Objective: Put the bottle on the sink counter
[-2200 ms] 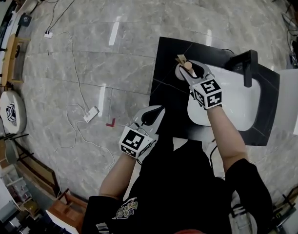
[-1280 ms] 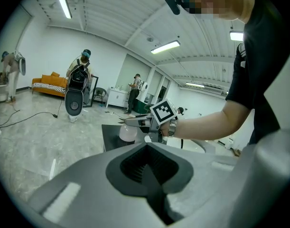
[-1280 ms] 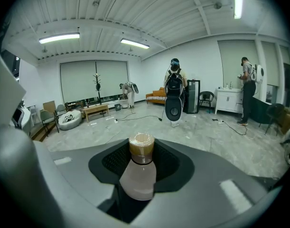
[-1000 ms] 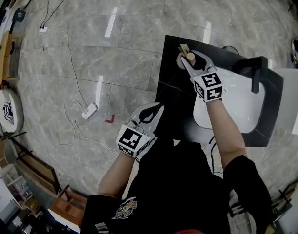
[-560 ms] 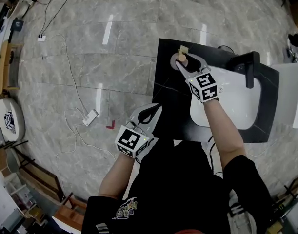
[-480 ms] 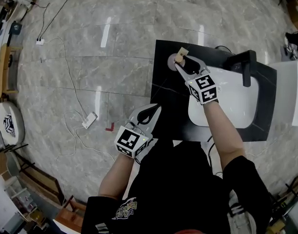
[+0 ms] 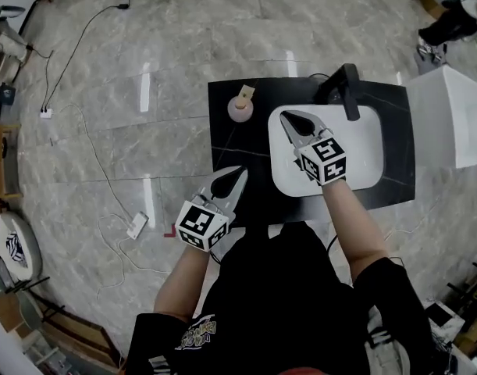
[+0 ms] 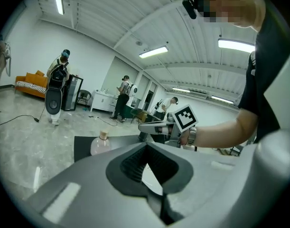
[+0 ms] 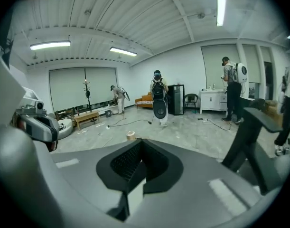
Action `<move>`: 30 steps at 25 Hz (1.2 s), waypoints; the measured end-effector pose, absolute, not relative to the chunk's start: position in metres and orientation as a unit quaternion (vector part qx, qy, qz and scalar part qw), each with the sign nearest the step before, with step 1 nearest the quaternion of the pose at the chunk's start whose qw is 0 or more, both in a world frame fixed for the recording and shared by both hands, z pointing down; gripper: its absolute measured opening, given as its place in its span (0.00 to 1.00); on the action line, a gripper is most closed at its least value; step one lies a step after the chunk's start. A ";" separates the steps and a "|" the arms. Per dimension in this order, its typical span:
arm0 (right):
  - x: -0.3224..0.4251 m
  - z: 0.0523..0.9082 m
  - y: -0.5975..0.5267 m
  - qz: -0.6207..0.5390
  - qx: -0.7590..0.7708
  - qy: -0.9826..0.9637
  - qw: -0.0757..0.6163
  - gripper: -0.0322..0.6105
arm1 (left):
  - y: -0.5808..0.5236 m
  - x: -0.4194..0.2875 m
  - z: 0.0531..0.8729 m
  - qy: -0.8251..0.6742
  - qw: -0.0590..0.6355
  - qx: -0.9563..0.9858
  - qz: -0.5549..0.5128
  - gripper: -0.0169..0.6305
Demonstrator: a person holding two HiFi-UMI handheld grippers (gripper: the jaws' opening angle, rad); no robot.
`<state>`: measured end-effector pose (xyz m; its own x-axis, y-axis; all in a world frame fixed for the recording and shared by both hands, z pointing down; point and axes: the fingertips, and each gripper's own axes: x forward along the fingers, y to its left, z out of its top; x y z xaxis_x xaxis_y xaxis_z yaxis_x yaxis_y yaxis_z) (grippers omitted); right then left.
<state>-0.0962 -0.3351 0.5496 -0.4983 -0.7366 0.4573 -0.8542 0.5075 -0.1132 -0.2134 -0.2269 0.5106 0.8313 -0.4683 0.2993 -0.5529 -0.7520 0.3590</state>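
Note:
The bottle (image 7: 240,108), pale pink with a tan cap and a small beige tag, stands upright by itself near the far left of the black sink counter (image 7: 222,143). My right gripper (image 7: 288,118) is shut and empty, hovering over the white basin (image 7: 363,147) to the bottle's right. My left gripper (image 7: 237,173) is shut and empty above the counter's near left edge. In the left gripper view the bottle (image 8: 100,144) rises left of the shut left gripper (image 8: 145,145). Only the bottle's cap (image 9: 131,136) peeks over the right gripper (image 9: 142,141).
A black faucet (image 7: 346,88) stands at the basin's far edge, also seen as the faucet (image 9: 251,132). A white cabinet (image 7: 449,116) stands right of the counter. A cable and power strip (image 7: 135,225) lie on the floor at left. Several people stand far off.
My right gripper let go of the bottle, drew back right over the basin and shut. The bottle now stands alone on the counter. The left gripper has barely moved.

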 end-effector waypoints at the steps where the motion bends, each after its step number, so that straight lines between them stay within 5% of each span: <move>1: -0.088 0.543 -0.329 0.165 0.473 -0.848 0.175 0.09 | -0.227 -0.207 0.509 -0.270 0.219 0.933 0.095 0.03; 13: -0.001 0.475 -0.243 0.196 0.516 -0.829 0.089 0.09 | -0.202 -0.144 0.482 -0.260 0.199 0.940 0.099 0.03; 30: 0.059 0.465 -0.162 0.214 0.482 -0.846 0.079 0.09 | -0.141 -0.086 0.474 -0.295 0.203 0.927 0.107 0.03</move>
<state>0.0595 -0.1621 0.4646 -0.5230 -0.7812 0.3409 -0.8493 0.4439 -0.2859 -0.0863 -0.1411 0.4742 0.8027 -0.5041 0.3187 -0.5913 -0.7428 0.3141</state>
